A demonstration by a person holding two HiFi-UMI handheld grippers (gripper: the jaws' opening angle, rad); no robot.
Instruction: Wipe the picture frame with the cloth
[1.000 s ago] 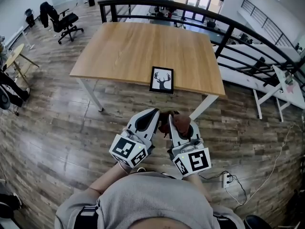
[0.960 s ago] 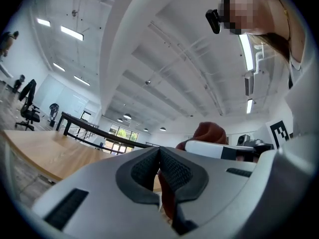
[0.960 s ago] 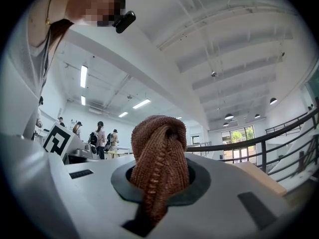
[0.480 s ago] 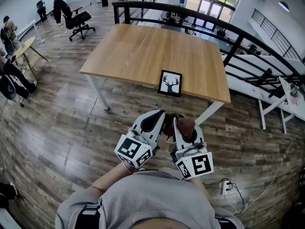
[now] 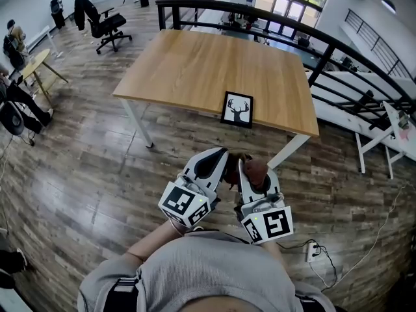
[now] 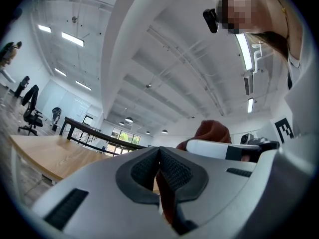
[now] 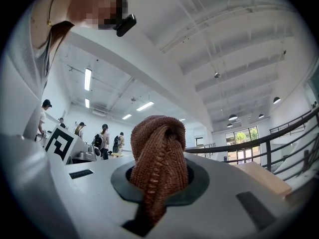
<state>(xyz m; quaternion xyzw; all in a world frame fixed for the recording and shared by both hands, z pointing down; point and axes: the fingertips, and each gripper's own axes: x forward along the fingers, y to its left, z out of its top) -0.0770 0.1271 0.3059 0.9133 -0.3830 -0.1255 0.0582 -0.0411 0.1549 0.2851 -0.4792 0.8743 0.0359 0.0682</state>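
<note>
— How were the claws found?
— The right claw (image 7: 159, 183) was clenched on the brown cloth (image 7: 160, 143) (bunched above the pads); the left claw (image 6: 159, 171) was closed, pad against pad.
— And the picture frame (image 5: 237, 110)?
— It was seen flat on the worktop (image 5: 195, 64), ahead of both claws, well apart.

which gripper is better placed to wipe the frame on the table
Right: the right gripper is clamped on the bunched brown cloth, while the left gripper has its jaws together, at most nipping an edge. The picture frame lies ahead on the table, untouched.
</note>
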